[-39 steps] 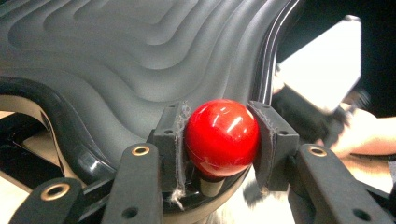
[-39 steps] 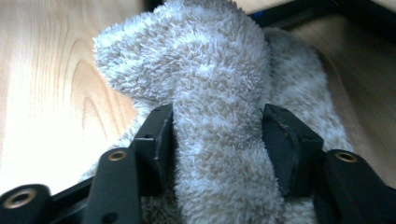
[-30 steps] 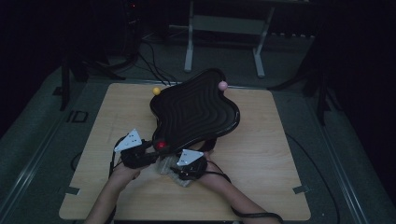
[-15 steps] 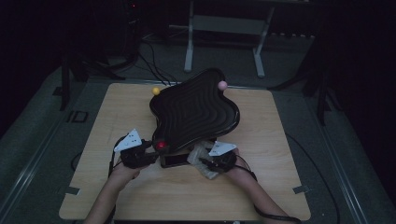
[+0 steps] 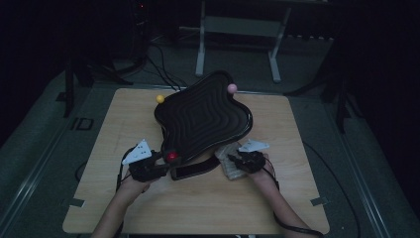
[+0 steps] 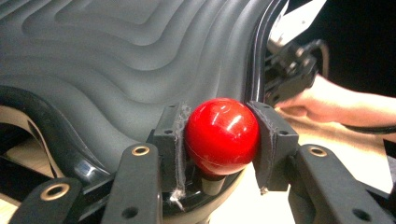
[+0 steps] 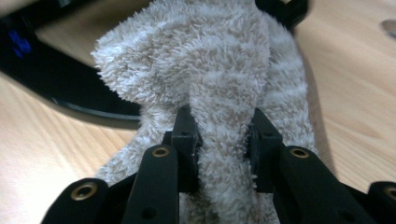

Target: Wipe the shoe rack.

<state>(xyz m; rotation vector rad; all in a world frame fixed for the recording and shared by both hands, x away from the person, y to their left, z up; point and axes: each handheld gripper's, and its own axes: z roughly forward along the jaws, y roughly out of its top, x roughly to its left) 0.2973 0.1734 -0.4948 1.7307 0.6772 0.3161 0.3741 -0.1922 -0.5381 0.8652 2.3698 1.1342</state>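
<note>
A black tray (image 5: 203, 116) with wavy ridges stands on the wooden table, with ball knobs at its rim. My left gripper (image 5: 169, 160) is shut on the red ball (image 5: 172, 156) at the near edge. In the left gripper view the pads (image 6: 170, 135) press both sides of the red ball (image 6: 222, 133). My right gripper (image 5: 234, 161), right of the tray's near corner, has just been closing its jaws. It is now shut on a fluffy beige cloth (image 5: 228, 167), with a fold of the cloth (image 7: 210, 60) pinched between the pads (image 7: 187, 135).
A yellow ball (image 5: 160, 98) and a pink ball (image 5: 232, 88) sit at the tray's far rim. A dark flat piece (image 5: 193, 170) lies under the near edge. Cables and a metal stand (image 5: 237, 29) are on the floor beyond the table (image 5: 297, 139).
My right hand has moved right along the tray's near edge, away from the left gripper, carrying the cloth with it. The left gripper and the red ball have stayed put.
</note>
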